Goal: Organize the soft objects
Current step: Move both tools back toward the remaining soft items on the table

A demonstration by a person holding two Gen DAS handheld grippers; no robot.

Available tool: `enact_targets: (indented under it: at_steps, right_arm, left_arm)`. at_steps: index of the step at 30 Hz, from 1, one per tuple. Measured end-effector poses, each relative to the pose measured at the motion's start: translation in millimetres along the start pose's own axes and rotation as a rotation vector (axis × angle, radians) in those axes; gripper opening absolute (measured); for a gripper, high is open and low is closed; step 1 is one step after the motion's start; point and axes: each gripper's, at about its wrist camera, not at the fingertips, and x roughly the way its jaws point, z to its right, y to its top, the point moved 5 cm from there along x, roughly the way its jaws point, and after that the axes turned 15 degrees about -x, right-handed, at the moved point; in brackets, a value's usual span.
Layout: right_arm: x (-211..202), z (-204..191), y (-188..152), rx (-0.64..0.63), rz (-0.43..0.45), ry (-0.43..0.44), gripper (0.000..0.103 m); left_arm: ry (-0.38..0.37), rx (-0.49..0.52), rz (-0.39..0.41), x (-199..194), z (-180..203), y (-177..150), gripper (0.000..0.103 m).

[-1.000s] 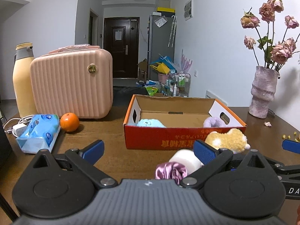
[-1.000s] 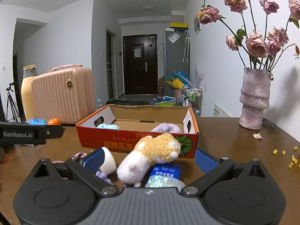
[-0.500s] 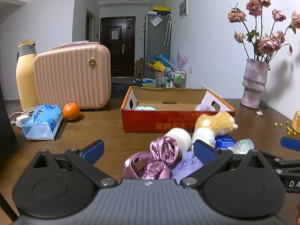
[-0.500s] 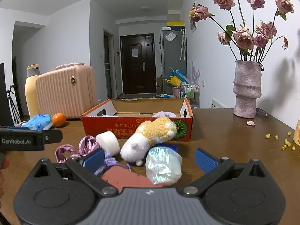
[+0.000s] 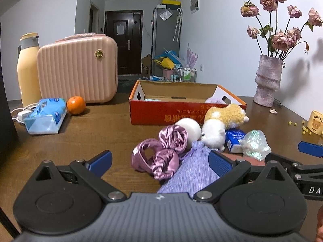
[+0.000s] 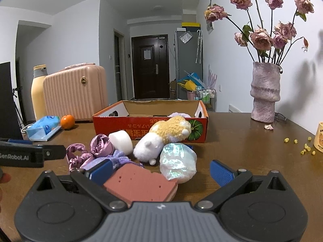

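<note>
A pile of soft things lies in front of the red cardboard box: pink satin scrunchies, a lilac knit pouch, a white foam roll, a yellow-and-white plush, an iridescent bag and a red-brown sponge. My left gripper is open, with the scrunchies and pouch between its fingers. My right gripper is open, with the sponge and the bag between its fingers. The box holds a light blue and a purple soft item.
A pink case, a yellow flask, an orange and a tissue pack stand at the left. A vase of dried roses and a bear cup with scattered yellow bits stand at the right.
Both grippers have drawn back from the box toward the near edge, so the pile of soft things now shows fully between their fingers. Both stayed open.
</note>
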Motion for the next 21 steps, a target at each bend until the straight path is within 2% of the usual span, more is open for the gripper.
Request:
enact_targets:
  at_steps: [9, 21]
  right_arm:
    - [-0.5, 4.4, -10.6, 0.023, -0.037, -0.009, 0.103]
    - [4.3, 0.3, -16.3, 0.013, -0.075, -0.002, 0.103]
  left_arm:
    - [0.004, 0.024, -0.088, 2.5, -8.5, -21.3, 0.103]
    - [0.046, 0.067, -0.212, 27.8, -10.7, -45.8, 0.103]
